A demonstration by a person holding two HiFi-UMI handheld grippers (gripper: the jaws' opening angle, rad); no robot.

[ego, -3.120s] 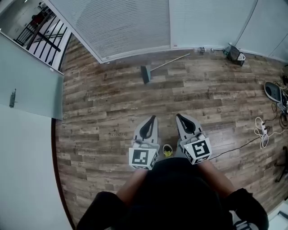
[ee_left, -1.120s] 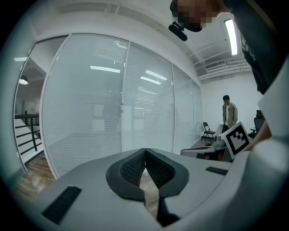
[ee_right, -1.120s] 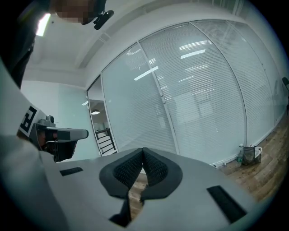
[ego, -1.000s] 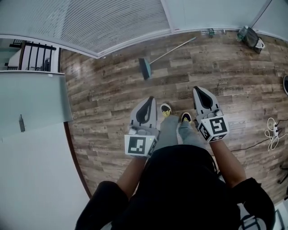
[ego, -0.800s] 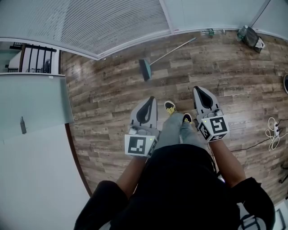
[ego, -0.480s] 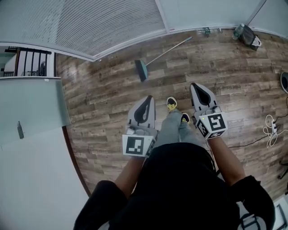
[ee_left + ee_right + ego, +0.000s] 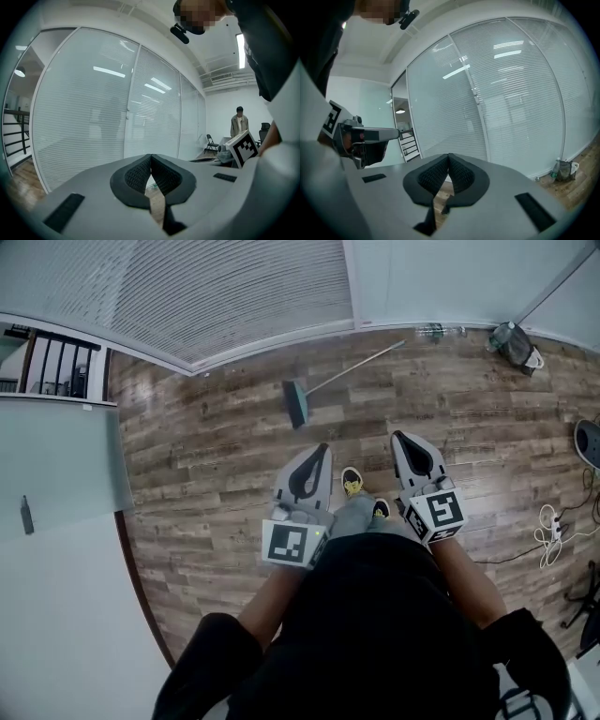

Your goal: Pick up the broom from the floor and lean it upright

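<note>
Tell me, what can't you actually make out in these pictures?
- Broom: tiny in the head view; in their own views the left gripper and right gripper block most of the floor.
- Dark object at the head view's right edge: cut off by the frame.
- Shoes, head view: partly covered by the person's legs.
- Distant person, left gripper view: too small for detail.

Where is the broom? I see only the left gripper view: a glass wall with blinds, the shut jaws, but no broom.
Observer: In the head view the broom lies flat on the wood floor, ahead of the left hand-held gripper, near the wall with blinds.
Operator: Which end is nearer?
Observer: The brush head; the handle runs away rightward, toward the wall.
Operator: Is the other hand free?
Observer: The right hand-held gripper is shut, nothing between its jaws.
</note>
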